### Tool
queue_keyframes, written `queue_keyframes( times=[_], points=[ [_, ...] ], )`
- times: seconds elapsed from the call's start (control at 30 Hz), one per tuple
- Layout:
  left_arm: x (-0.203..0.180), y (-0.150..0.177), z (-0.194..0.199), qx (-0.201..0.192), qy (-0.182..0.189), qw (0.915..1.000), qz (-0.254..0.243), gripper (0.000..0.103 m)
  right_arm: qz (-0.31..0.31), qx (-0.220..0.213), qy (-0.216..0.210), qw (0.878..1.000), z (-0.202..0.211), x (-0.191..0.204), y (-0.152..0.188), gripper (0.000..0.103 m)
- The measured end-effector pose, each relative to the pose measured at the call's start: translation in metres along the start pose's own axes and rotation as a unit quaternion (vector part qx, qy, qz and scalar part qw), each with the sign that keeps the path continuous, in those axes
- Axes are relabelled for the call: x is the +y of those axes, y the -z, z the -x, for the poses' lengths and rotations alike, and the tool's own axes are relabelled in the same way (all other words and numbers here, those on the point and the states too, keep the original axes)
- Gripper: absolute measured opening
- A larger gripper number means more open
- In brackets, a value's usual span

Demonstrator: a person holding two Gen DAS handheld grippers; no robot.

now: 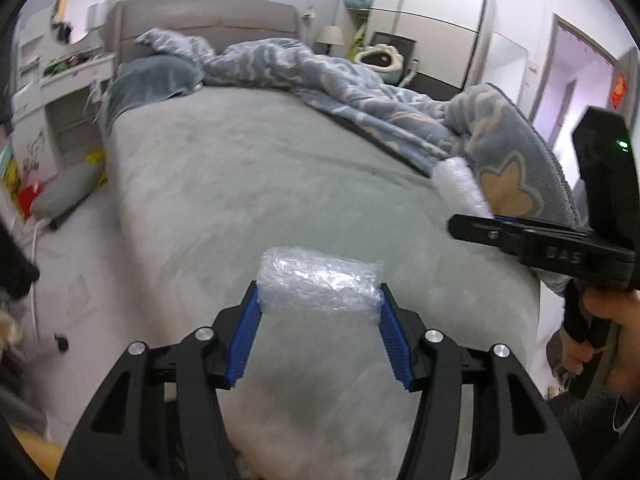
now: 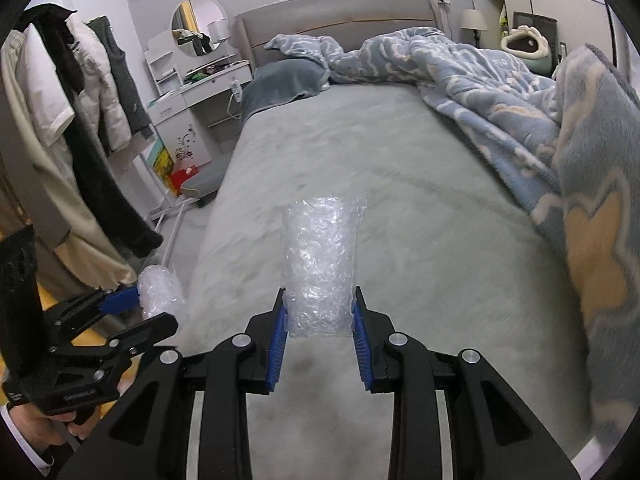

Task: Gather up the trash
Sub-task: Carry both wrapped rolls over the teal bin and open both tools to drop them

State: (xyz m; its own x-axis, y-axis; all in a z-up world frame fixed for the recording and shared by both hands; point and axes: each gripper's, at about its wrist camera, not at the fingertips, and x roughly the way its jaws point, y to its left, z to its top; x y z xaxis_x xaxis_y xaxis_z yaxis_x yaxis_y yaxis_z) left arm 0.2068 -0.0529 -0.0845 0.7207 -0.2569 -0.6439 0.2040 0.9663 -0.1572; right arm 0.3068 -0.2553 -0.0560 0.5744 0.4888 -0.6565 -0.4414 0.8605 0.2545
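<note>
The left tongs point(image 1: 319, 300) grip a roll of bubble wrap point(image 1: 319, 285) sideways between their blue pads, one pad pressed on each end. The right tongs point(image 2: 320, 308) clamp a second roll of bubble wrap point(image 2: 322, 264) near its lower end, and the roll stands up beyond the tips. Both rolls are held in the air above the foot of a bed point(image 2: 360, 152) with a pale grey-green cover. A blue and cream patterned blanket point(image 2: 500, 92) lies bunched along the bed's right side, and a grey-blue pillow point(image 2: 280, 80) rests by the grey headboard point(image 2: 340, 12). Left of the bed stand a white dressing table point(image 2: 192, 92) with a round mirror point(image 2: 198, 26) and a rack of hanging coats point(image 2: 72, 120). A hand point(image 1: 616, 340) holds the right tongs' grip.
</note>
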Motion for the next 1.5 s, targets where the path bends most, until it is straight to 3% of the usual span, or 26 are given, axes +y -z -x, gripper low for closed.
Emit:
queue_keyframes(
  times=[0.23, 0.53, 0.83, 1.07, 1.33, 1.5],
  points=[
    [0.03, 0.039, 0.004, 0.062, -0.047, 0.9968, 0.016, 0.059, 0.026, 0.012, -0.024, 0.999, 0.003, 0.043, 0.025, 0.03],
    [0.078, 0.093, 0.003, 0.154, -0.08, 0.9809, 0.087, 0.059, 0.072, 0.05, -0.063, 0.994, -0.018, 0.113, 0.054, 0.03],
    [0.13, 0.143, 0.003, 0.246, -0.094, 0.9469, 0.184, 0.06, 0.096, 0.115, -0.087, 0.985, -0.055, 0.175, 0.082, 0.03],
    [0.161, 0.166, 0.011, 0.262, -0.095, 0.9298, 0.241, 0.067, 0.114, 0.172, -0.09, 0.974, -0.093, 0.209, 0.1, 0.03],
    [0.179, 0.17, 0.03, 0.24, -0.081, 0.9315, 0.261, 0.082, 0.115, 0.225, -0.08, 0.964, -0.128, 0.223, 0.115, 0.03],
    [0.203, 0.176, 0.042, 0.238, -0.083, 0.9231, 0.29, 0.082, 0.103, 0.268, -0.075, 0.955, -0.153, 0.227, 0.132, 0.03]
  ],
)
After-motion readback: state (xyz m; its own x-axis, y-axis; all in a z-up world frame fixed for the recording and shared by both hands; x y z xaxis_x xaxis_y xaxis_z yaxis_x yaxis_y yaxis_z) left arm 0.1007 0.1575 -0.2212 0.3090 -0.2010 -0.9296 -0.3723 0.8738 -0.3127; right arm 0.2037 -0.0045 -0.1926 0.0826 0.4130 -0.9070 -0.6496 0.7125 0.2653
